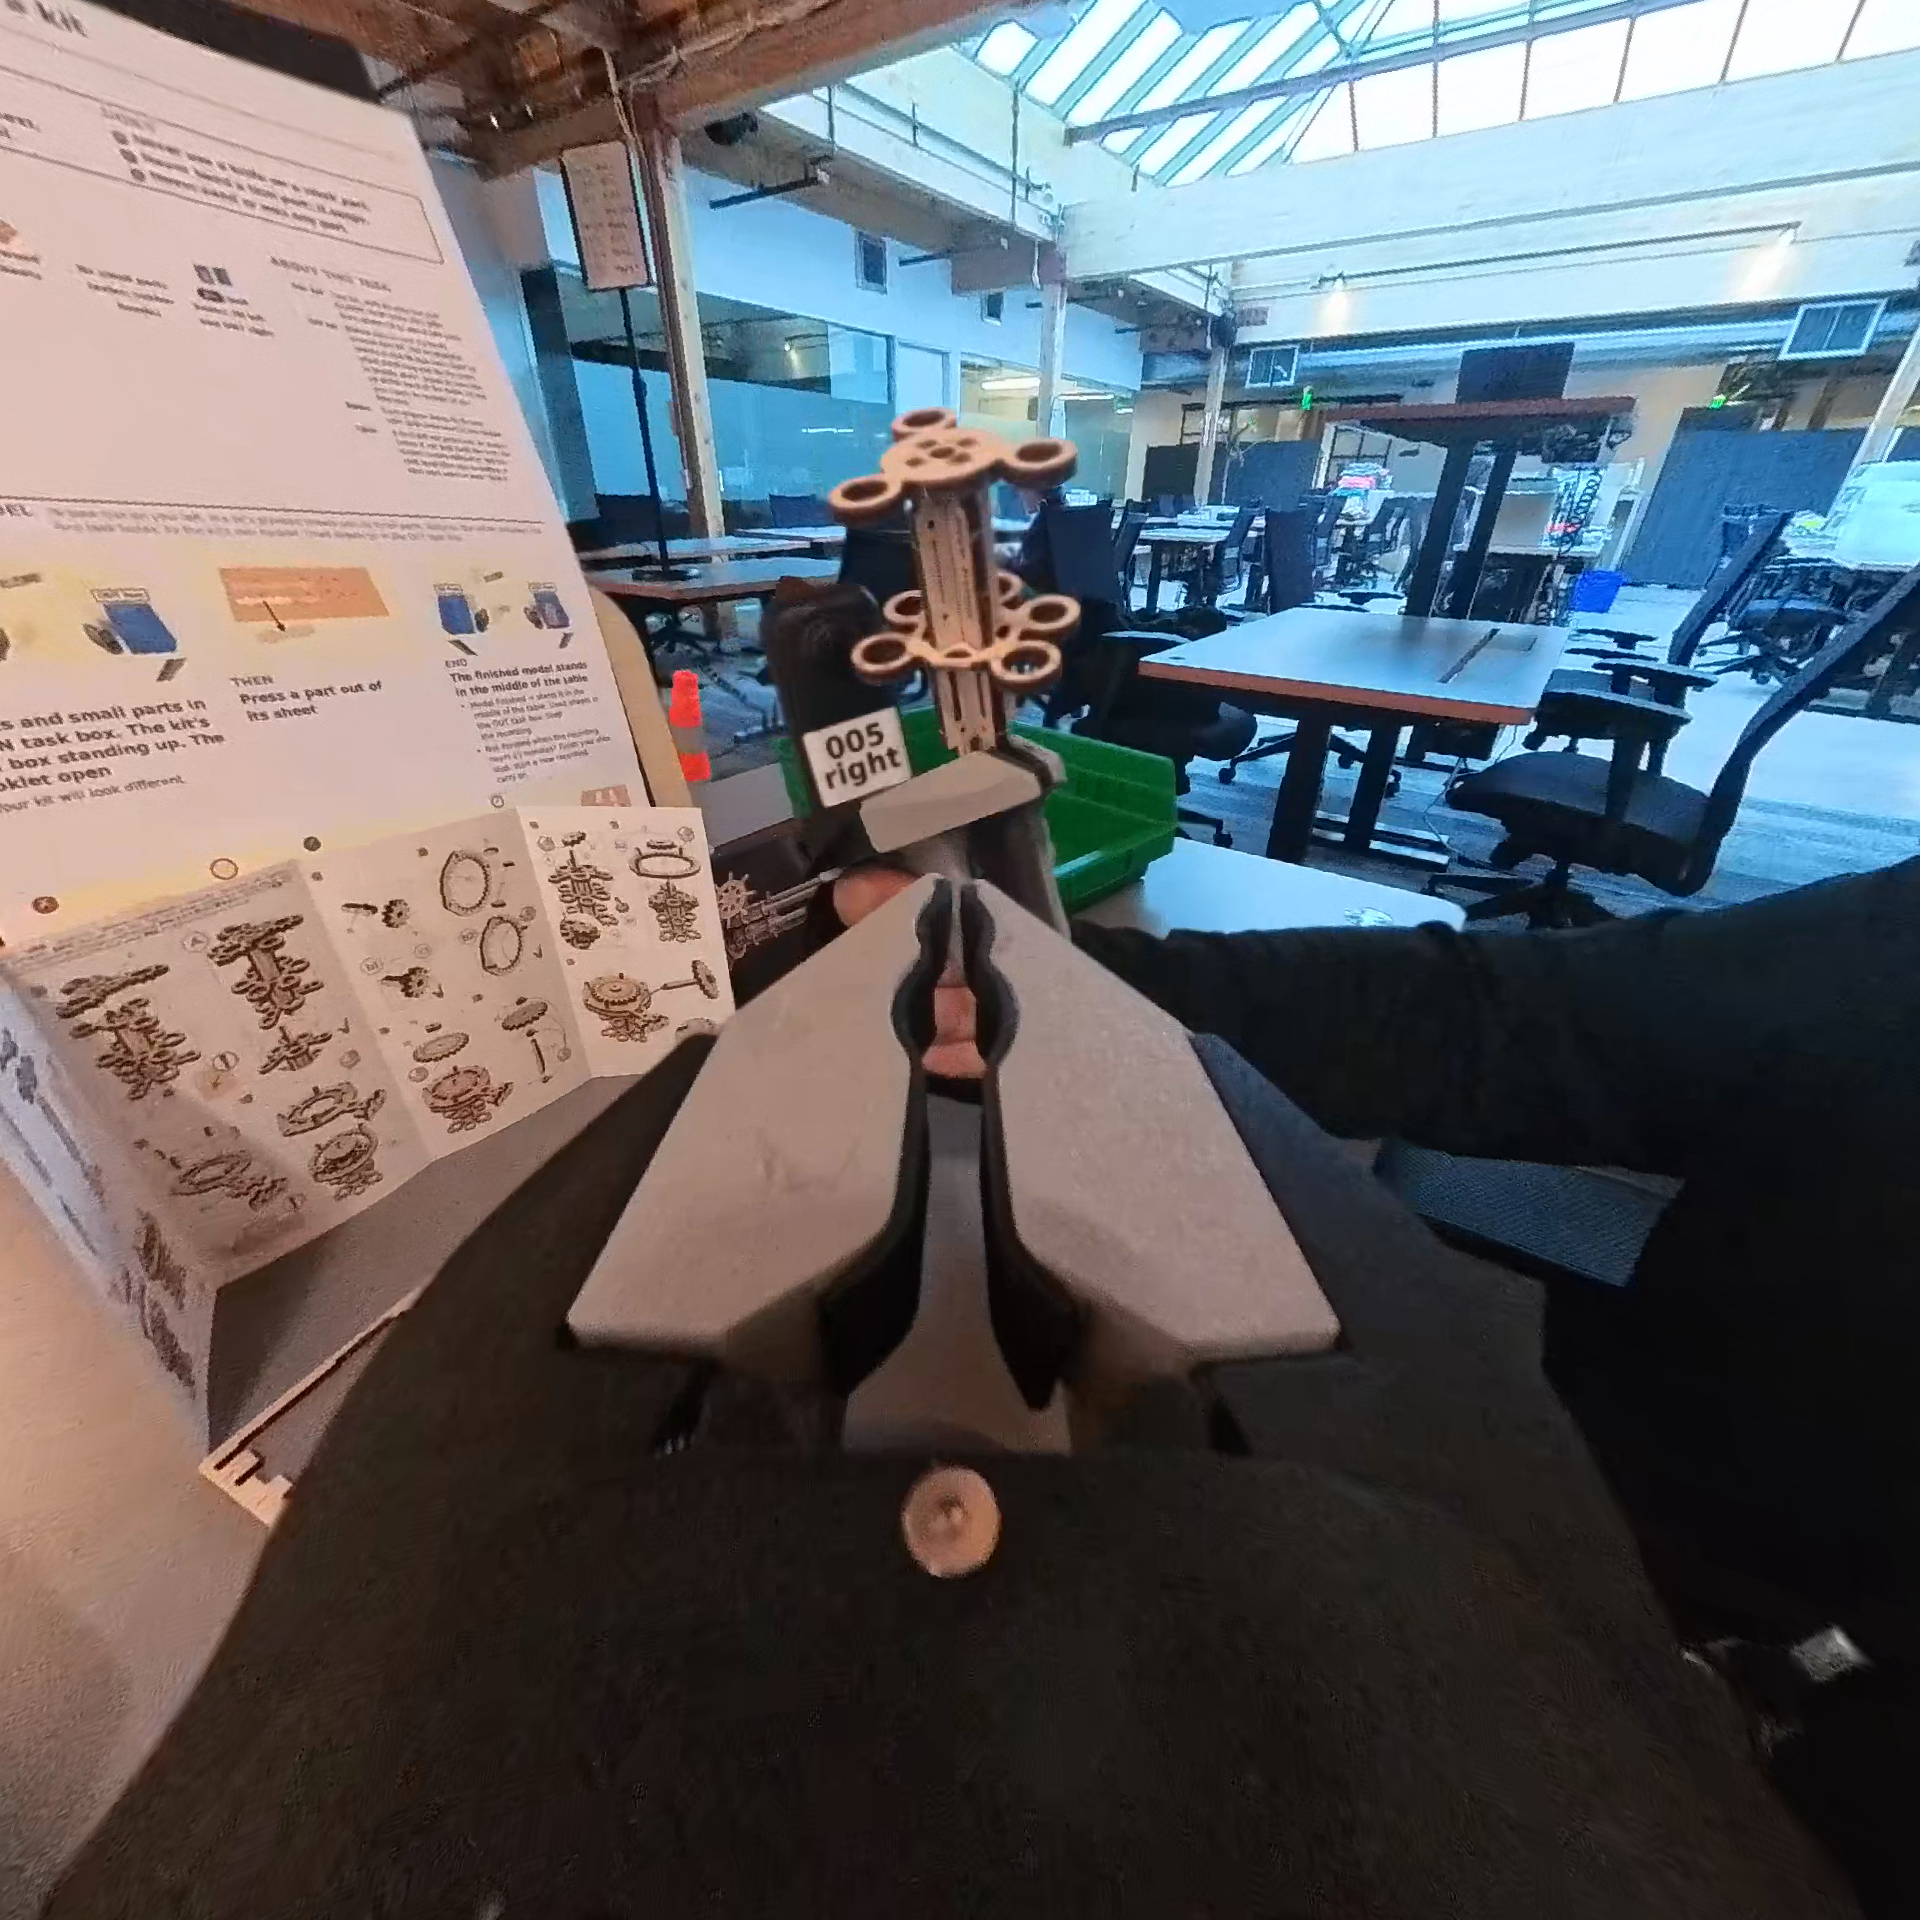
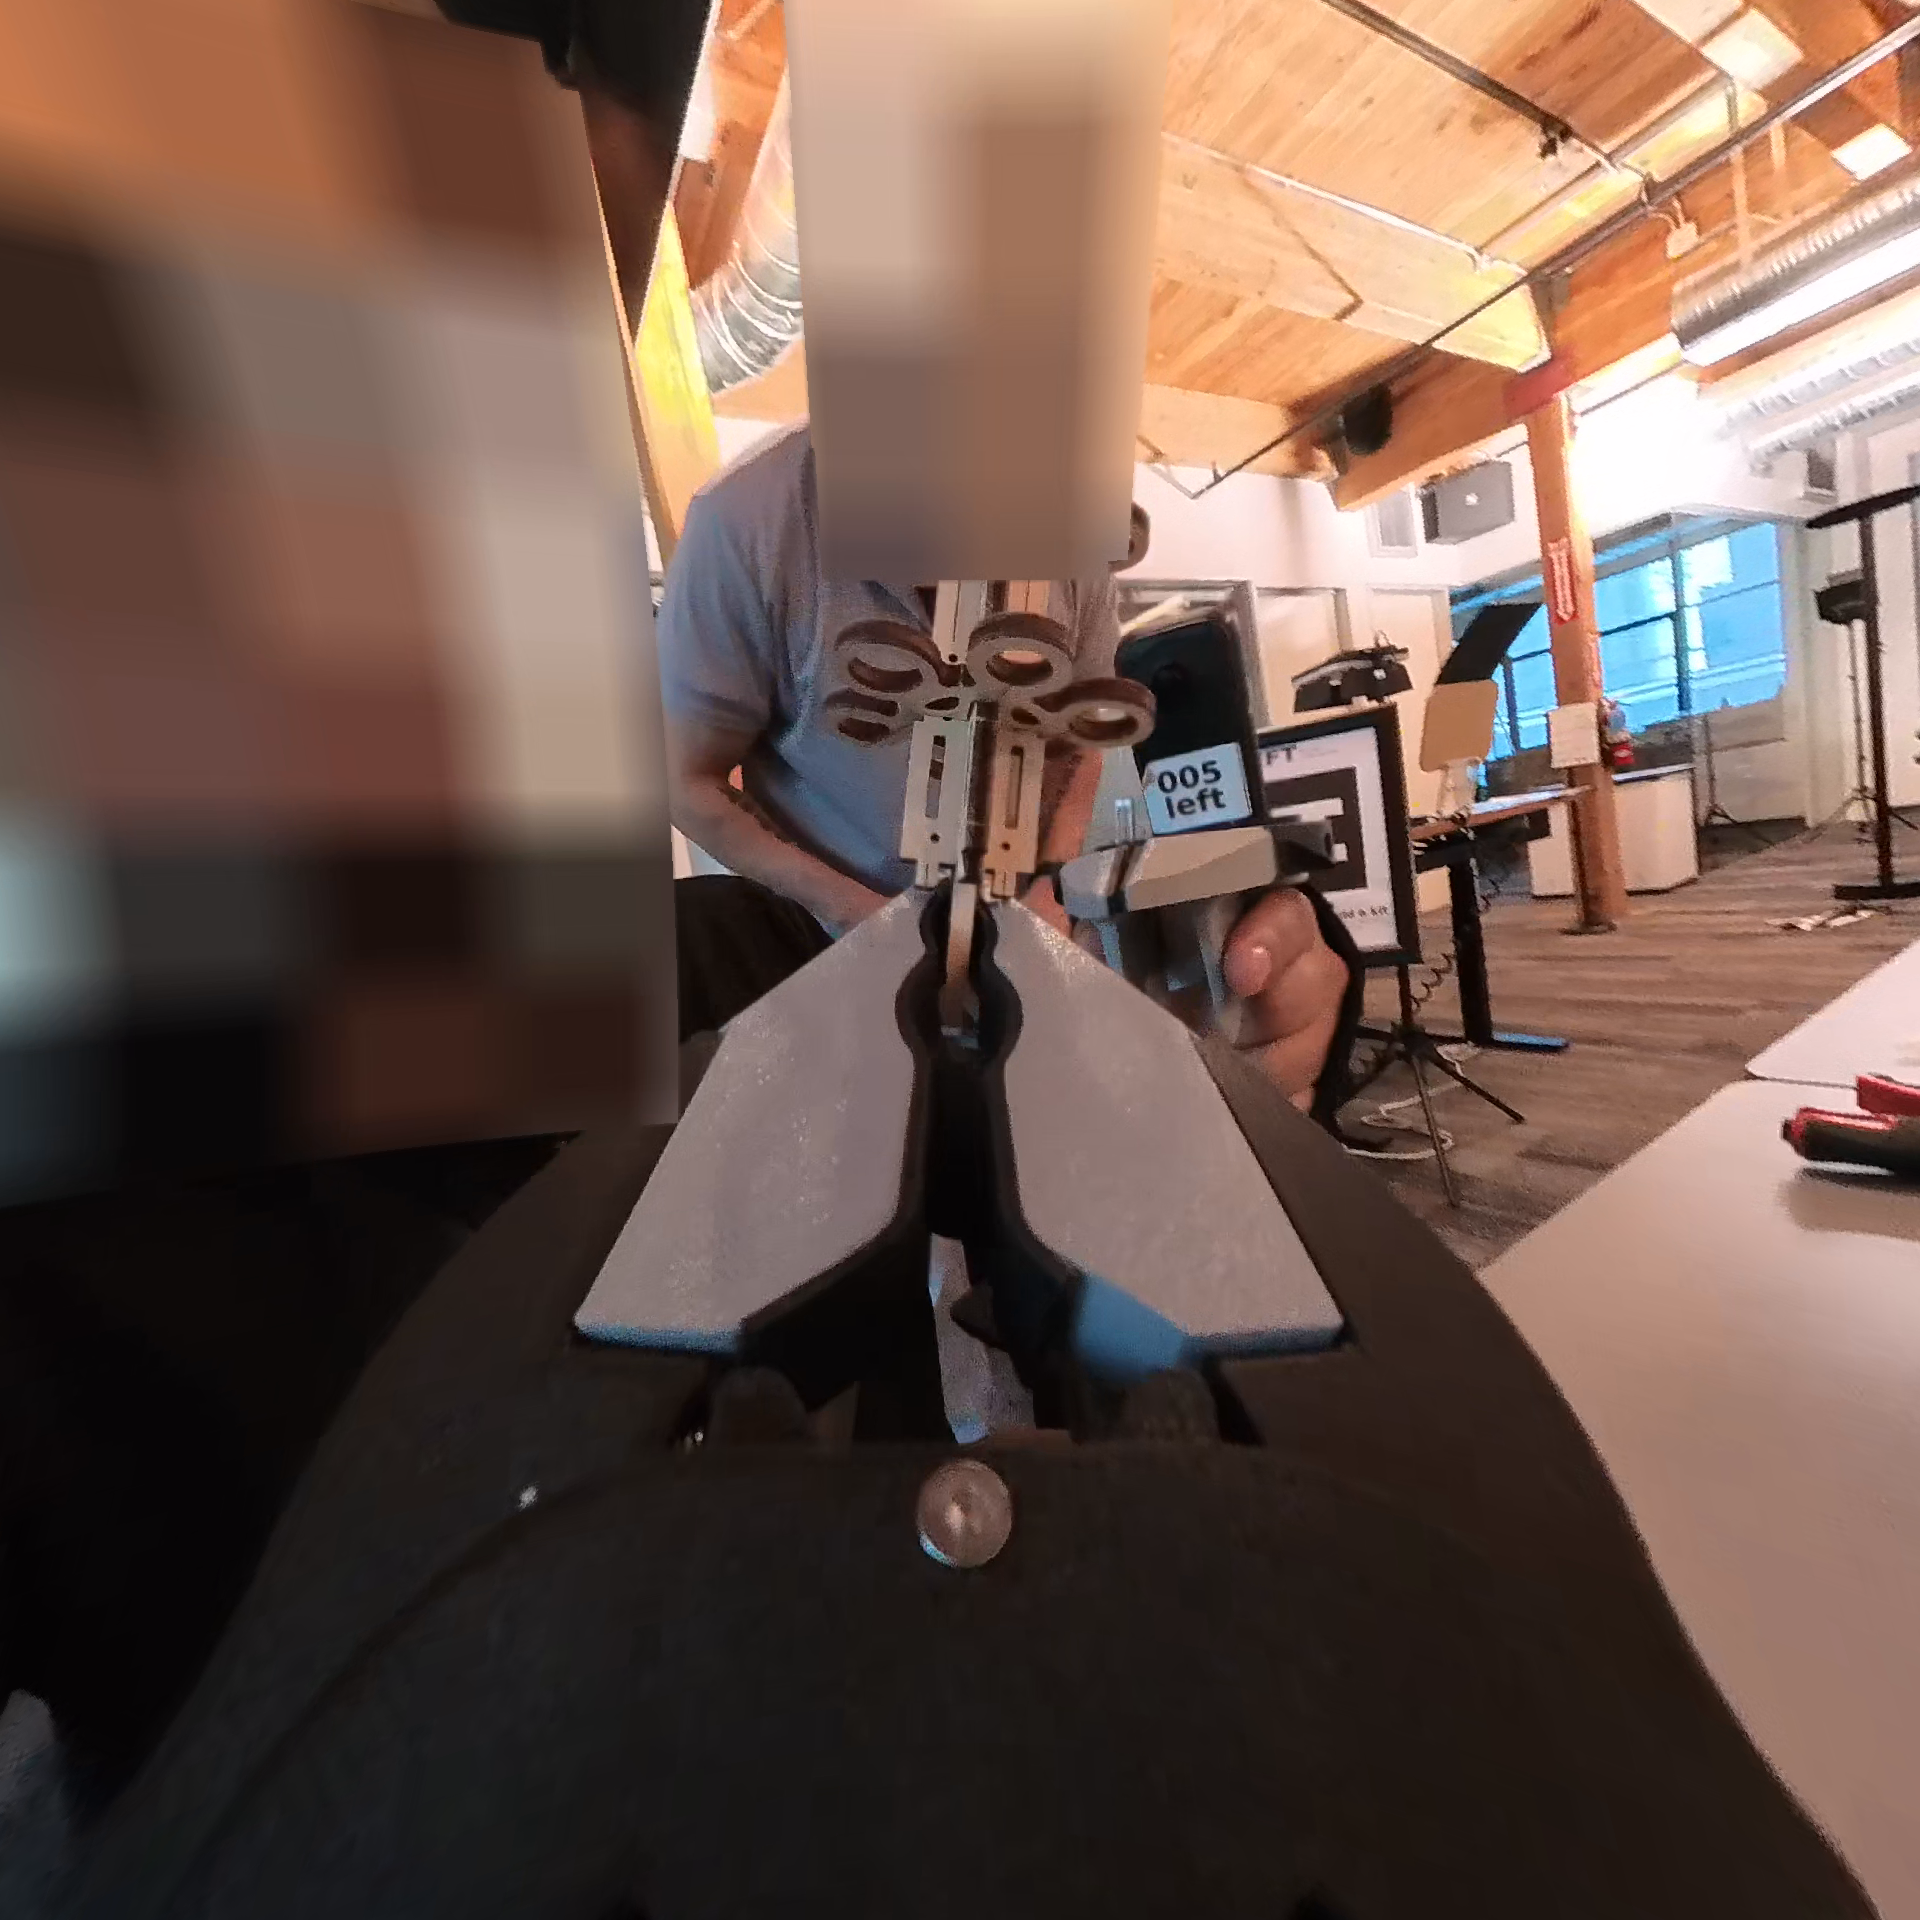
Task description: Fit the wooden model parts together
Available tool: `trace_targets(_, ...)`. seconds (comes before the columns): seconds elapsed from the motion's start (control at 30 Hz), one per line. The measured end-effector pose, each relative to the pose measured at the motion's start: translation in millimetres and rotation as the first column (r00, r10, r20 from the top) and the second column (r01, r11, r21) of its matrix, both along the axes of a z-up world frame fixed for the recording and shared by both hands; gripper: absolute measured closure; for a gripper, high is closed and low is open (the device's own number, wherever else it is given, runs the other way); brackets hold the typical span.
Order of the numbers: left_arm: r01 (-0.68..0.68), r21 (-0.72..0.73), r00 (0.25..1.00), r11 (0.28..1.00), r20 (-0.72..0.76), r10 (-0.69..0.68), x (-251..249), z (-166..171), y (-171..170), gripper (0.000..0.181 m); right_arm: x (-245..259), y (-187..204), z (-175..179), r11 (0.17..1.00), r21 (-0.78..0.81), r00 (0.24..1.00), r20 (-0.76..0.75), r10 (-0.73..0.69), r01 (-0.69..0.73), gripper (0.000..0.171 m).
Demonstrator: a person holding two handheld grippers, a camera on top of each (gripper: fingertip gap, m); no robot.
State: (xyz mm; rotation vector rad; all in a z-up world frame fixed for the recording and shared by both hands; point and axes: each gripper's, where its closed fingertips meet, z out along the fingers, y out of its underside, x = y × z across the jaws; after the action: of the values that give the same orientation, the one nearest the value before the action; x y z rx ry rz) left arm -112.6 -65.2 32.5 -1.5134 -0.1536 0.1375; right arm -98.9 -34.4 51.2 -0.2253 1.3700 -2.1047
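Note:
The wooden model [image 1: 961, 582] is an upright slotted column with two flat ring-lobed plates, one at the top and one halfway down. My right gripper [image 1: 987, 769] holds it up by its bottom end. In the right wrist view my right gripper [image 2: 961, 899] is shut on a thin strut at the base of the model [image 2: 987, 686]; the model's top is behind a blurred patch. My left gripper [image 1: 956, 896] is shut and holds nothing, just below and in front of the right gripper. It also shows in the right wrist view [image 2: 1081, 883], to the right of the model.
A printed instruction sheet [image 1: 239, 416] and a folded assembly booklet [image 1: 364, 1018] stand at the left. A green bin [image 1: 1101, 800] and an orange cone [image 1: 688, 727] are behind the grippers. Red-handled tools [image 2: 1860, 1122] lie on a white table. A person in a grey shirt [image 2: 748, 644] stands beyond.

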Motion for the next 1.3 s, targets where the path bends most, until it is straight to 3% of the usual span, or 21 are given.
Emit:
trace_targets(0.03,-0.002,0.0,1.0,1.0,0.007,0.002,-2,-2,0,0.181,-1,0,-2,1.0,0.015,1.0,-0.002,-0.013,0.013,0.171)
trace_targets(0.13,-0.028,-0.029,0.999,0.999,0.018,0.029,-11,-12,2,0.181,-9,-2,-15,0.989,0.107,0.994,-0.015,-0.104,0.105,0.171)
trace_targets(0.23,-0.065,-0.081,0.997,0.995,0.027,0.068,-23,-29,2,0.179,-28,-7,-45,0.91,0.315,0.962,-0.069,-0.262,0.271,0.171)
trace_targets(0.33,-0.105,-0.127,0.994,0.986,0.026,0.109,-35,-45,-3,0.178,-43,-1,-82,0.739,0.528,0.905,-0.177,-0.387,0.419,0.171)
trace_targets(0.47,-0.132,-0.172,0.99,0.976,0.029,0.139,-48,-62,-6,0.176,-56,16,-115,0.476,0.687,0.817,-0.319,-0.481,0.549,0.171)
trace_targets(0.63,-0.12,-0.214,0.992,0.969,0.002,0.123,-51,-74,4,0.173,-60,32,-146,0.241,0.762,0.75,-0.435,-0.498,0.602,0.171)
trace_targets(0.9,-0.126,-0.415,0.974,0.901,-0.224,0.033,-41,-111,39,0.173,-52,54,-188,-0.03,0.845,0.743,-0.487,-0.46,0.535,0.171)
trace_targets(1.0,-0.168,-0.477,0.946,0.863,-0.324,0.004,-43,-125,49,0.169,-48,55,-193,-0.078,0.85,0.746,-0.498,-0.442,0.522,0.171)
trace_targets(1.3,-0.257,-0.551,0.874,0.794,-0.483,-0.053,-46,-148,62,0.172,-38,48,-198,-0.042,0.875,0.785,-0.453,-0.423,0.482,0.171)
